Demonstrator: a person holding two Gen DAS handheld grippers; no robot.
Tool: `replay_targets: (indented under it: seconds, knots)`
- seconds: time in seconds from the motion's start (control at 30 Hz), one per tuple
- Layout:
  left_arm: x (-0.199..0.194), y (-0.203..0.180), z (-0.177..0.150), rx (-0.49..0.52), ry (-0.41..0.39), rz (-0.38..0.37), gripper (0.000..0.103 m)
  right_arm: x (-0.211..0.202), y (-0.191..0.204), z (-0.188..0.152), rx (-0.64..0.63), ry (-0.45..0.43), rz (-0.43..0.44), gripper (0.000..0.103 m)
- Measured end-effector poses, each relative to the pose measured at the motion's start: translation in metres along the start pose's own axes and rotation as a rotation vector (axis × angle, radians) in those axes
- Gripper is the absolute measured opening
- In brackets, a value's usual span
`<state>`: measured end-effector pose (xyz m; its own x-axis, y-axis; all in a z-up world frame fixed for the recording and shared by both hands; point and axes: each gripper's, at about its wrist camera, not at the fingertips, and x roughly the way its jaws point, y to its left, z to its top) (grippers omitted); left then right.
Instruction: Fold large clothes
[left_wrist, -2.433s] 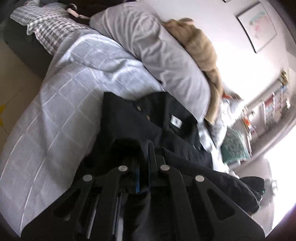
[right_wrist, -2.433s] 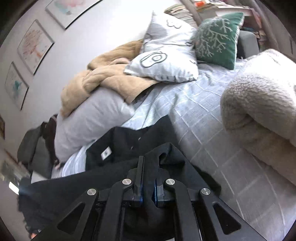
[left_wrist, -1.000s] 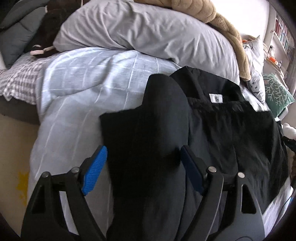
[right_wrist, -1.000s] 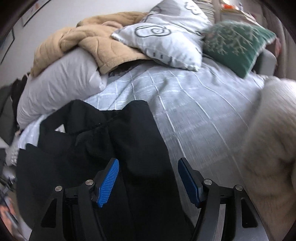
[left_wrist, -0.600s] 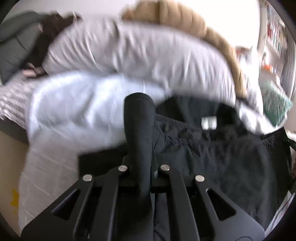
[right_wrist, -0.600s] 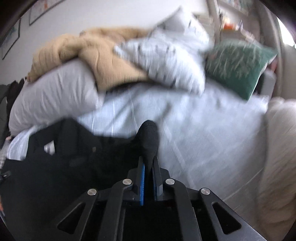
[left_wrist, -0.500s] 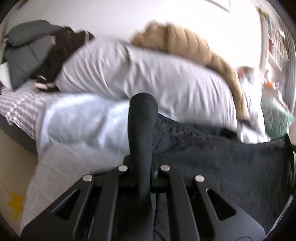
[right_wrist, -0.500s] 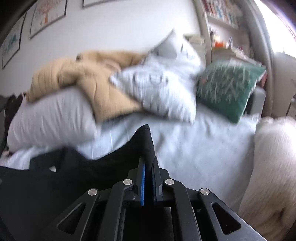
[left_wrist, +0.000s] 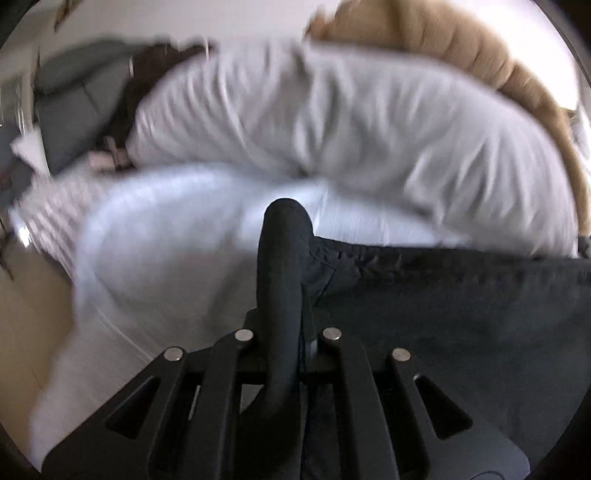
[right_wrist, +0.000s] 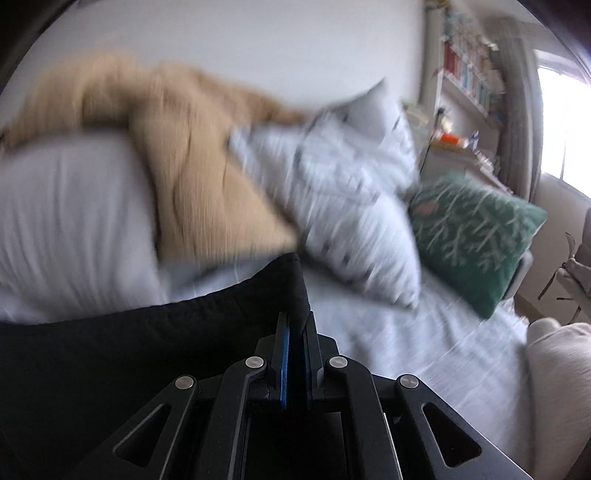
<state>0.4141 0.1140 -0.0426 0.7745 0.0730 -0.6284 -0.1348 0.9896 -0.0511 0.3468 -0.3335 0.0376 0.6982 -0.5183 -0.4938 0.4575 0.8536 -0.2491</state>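
A large black garment (left_wrist: 443, 314) is held up over the bed, stretched between both grippers. My left gripper (left_wrist: 282, 321) is shut on a rolled fold of its left end, which sticks up between the jaws. My right gripper (right_wrist: 294, 332) is shut on the garment's right end (right_wrist: 147, 350); a blue pad shows against the cloth. The garment's top edge runs level across both views. Its lower part is hidden behind the gripper bodies. Both views are blurred by motion.
The pale blue checked bed cover (left_wrist: 166, 240) (right_wrist: 424, 350) lies below. A grey pillow (left_wrist: 351, 129) and a tan blanket (right_wrist: 192, 166) lie behind, with white patterned pillows (right_wrist: 351, 184), a green cushion (right_wrist: 476, 236) and a cream fleece roll (right_wrist: 557, 387) at right.
Both grippers, open over the garment a second ago, have shut on its ends and lifted it. The views have tilted up toward the pillows and wall.
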Motion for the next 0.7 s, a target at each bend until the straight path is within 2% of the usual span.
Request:
replay_targets:
  seconds: [0.07, 0.13, 0.17, 0.23, 0.3, 0.37, 0.43, 0.5, 0.57, 0.63, 0.7]
  knots:
    - [0.017, 0.002, -0.002, -0.015, 0.077, -0.010, 0.014, 0.033, 0.005, -0.022, -0.016, 0.112, 0.019, 0.006]
    - [0.021, 0.008, 0.000, -0.045, 0.099, -0.020, 0.022, 0.059, 0.011, -0.037, -0.019, 0.210, 0.031, 0.008]
    - [0.025, 0.014, 0.000, -0.073, 0.117, -0.027, 0.025, 0.064, 0.013, -0.037, -0.026, 0.226, 0.024, 0.009]
    - [0.027, 0.029, -0.001, -0.152, 0.132, -0.039, 0.044, 0.065, 0.009, -0.036, -0.012, 0.231, 0.030, 0.010]
    - [0.029, 0.039, -0.003, -0.210, 0.148, -0.061, 0.053, 0.067, 0.004, -0.036, 0.010, 0.236, 0.040, 0.014]
    - [0.033, 0.042, -0.004, -0.229, 0.163, -0.068, 0.058, 0.067, 0.000, -0.035, 0.022, 0.248, 0.037, 0.030]
    - [0.029, 0.040, -0.003, -0.217, 0.175, -0.074, 0.059, 0.059, -0.009, -0.036, 0.053, 0.276, 0.054, 0.041]
    - [0.016, 0.040, -0.002, -0.198, 0.208, -0.083, 0.060, 0.039, -0.021, -0.036, 0.099, 0.292, 0.131, 0.047]
    - [-0.011, 0.039, -0.002, -0.191, 0.207, -0.115, 0.064, 0.011, -0.032, -0.036, 0.102, 0.298, 0.219, 0.066]
    - [-0.040, 0.039, -0.003, -0.192, 0.195, -0.144, 0.073, -0.023, -0.043, -0.036, 0.058, 0.291, 0.264, 0.070]
    - [-0.071, 0.033, -0.009, -0.196, 0.180, -0.170, 0.074, -0.050, -0.049, -0.038, 0.019, 0.283, 0.257, 0.070]
